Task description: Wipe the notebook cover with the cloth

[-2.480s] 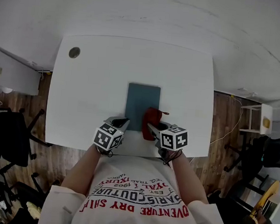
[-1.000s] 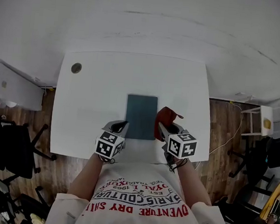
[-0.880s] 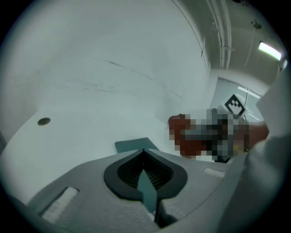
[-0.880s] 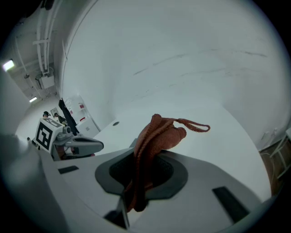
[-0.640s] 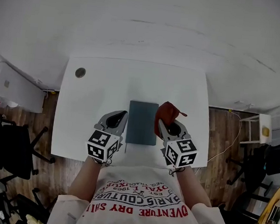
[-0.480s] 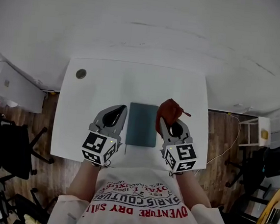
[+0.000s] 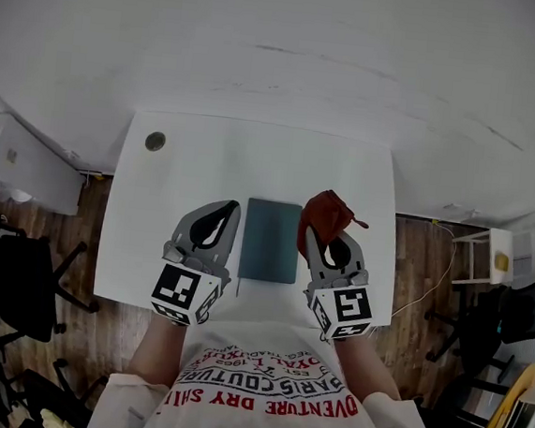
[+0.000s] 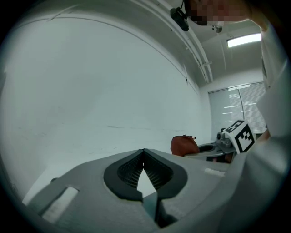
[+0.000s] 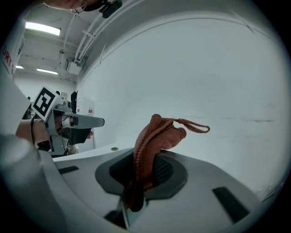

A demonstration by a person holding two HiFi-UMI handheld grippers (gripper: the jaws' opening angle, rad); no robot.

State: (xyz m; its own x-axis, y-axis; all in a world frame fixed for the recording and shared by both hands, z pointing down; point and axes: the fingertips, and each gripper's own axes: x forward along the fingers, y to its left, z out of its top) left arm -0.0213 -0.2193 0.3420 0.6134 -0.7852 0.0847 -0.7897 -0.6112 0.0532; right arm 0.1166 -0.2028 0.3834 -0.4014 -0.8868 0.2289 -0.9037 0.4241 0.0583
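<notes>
A dark teal notebook [image 7: 271, 240] lies flat on the white table [image 7: 176, 181], near its front edge. My right gripper [image 7: 314, 227] is held above the table just right of the notebook and is shut on a bunched red cloth [image 7: 327, 212]. In the right gripper view the cloth [image 9: 152, 141] sticks up from between the jaws with a loop of cord trailing right. My left gripper [image 7: 227, 206] hovers left of the notebook, shut, with nothing in it. Its pads [image 8: 132, 169] meet at the tip. The notebook is hidden in both gripper views.
A small round dark fitting [image 7: 155, 141] sits in the table's far left corner. A white cabinet [image 7: 17, 170] and office chairs [image 7: 8, 273] stand left of the table. A small stand [image 7: 484, 257] and more chairs [image 7: 527, 309] are at the right. A plain wall rises beyond.
The right gripper has carried the cloth off the notebook's lower right part to its right side and lifted it. Both grippers have risen towards the head camera.
</notes>
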